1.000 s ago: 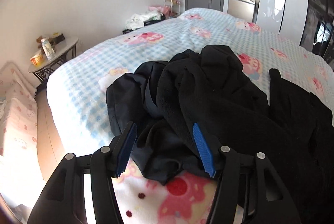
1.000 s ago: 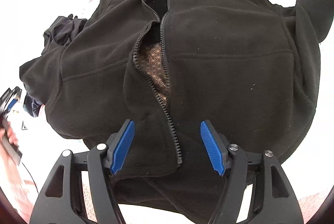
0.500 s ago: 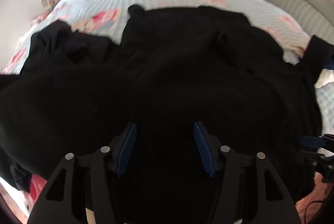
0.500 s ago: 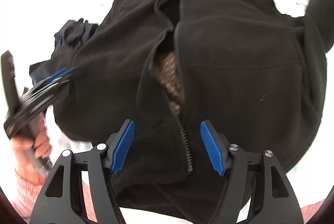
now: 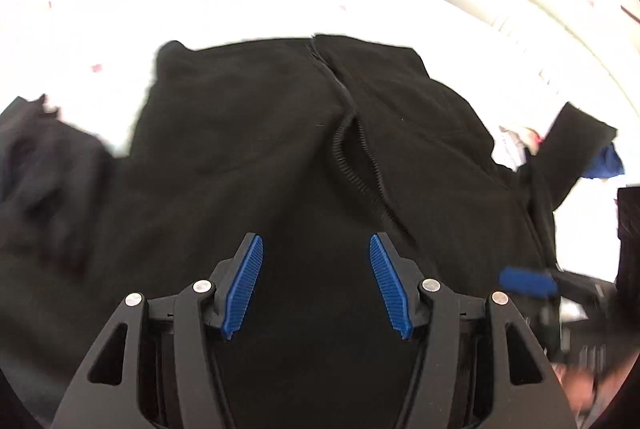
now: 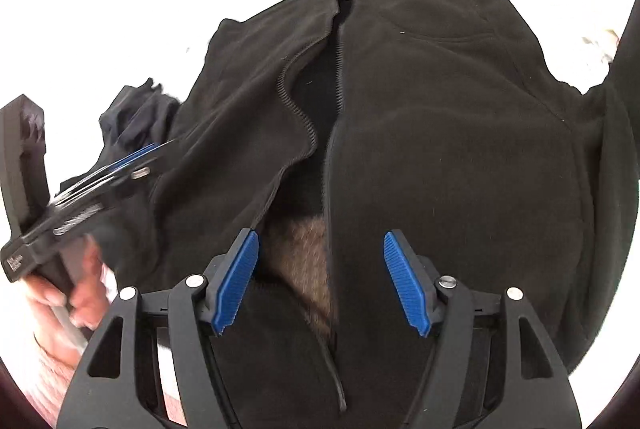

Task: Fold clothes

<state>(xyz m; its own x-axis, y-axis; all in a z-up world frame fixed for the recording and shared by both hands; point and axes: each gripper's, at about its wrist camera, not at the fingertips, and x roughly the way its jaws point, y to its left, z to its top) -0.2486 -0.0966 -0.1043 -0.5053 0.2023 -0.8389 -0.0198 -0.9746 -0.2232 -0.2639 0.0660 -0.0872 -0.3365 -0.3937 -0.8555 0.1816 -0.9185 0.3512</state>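
A black fleece jacket (image 6: 440,133) lies front-up on the bed, its zipper (image 6: 300,109) partly undone with brown patterned lining (image 6: 308,249) showing near the hem. My right gripper (image 6: 320,281) hovers open just above that hem opening, holding nothing. In the left wrist view the same jacket (image 5: 248,149) fills the frame and its zipper (image 5: 352,153) runs up the middle. My left gripper (image 5: 316,285) is open over the jacket's lower left panel. A hand (image 6: 60,293) holds the left gripper (image 6: 144,155), blurred, at the jacket's left edge.
A second dark garment (image 5: 44,173) lies crumpled to the left of the jacket (image 6: 132,109). One jacket sleeve (image 5: 576,145) stretches out right, with a blue cloth (image 5: 608,165) past it. The overexposed bedsheet (image 6: 120,9) surrounds everything. A padded headboard (image 5: 500,1) stands far right.
My left gripper has swung from the crumpled dark pile to over the jacket. The right gripper has moved closer to the hem. Both stayed open.
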